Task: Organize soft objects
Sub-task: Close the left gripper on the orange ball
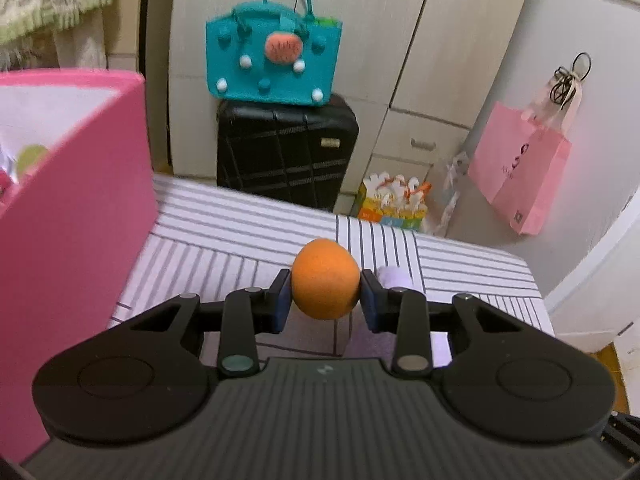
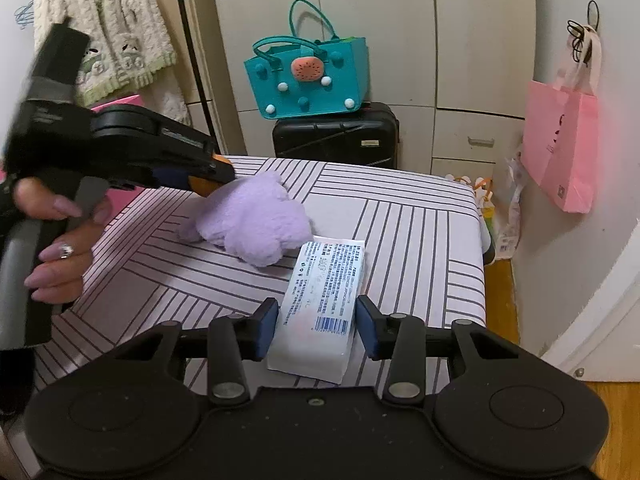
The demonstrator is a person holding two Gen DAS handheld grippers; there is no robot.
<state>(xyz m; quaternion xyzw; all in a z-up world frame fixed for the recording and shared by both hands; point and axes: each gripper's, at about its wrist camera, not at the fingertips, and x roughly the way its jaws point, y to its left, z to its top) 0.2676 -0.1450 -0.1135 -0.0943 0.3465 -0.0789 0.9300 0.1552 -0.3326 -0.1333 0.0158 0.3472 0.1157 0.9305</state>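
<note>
Orange and round, the soft foam ball is sitting clamped between the pads of the left gripper, above the striped cloth table, beside the pink box. The right gripper is hovering with fingers apart around the white printed packet, near the purple plush toy.

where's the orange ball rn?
Clamped between the left gripper's pads, the orange ball is held above the striped table, with the pink bin to its left and the purple plush just beyond.
</note>
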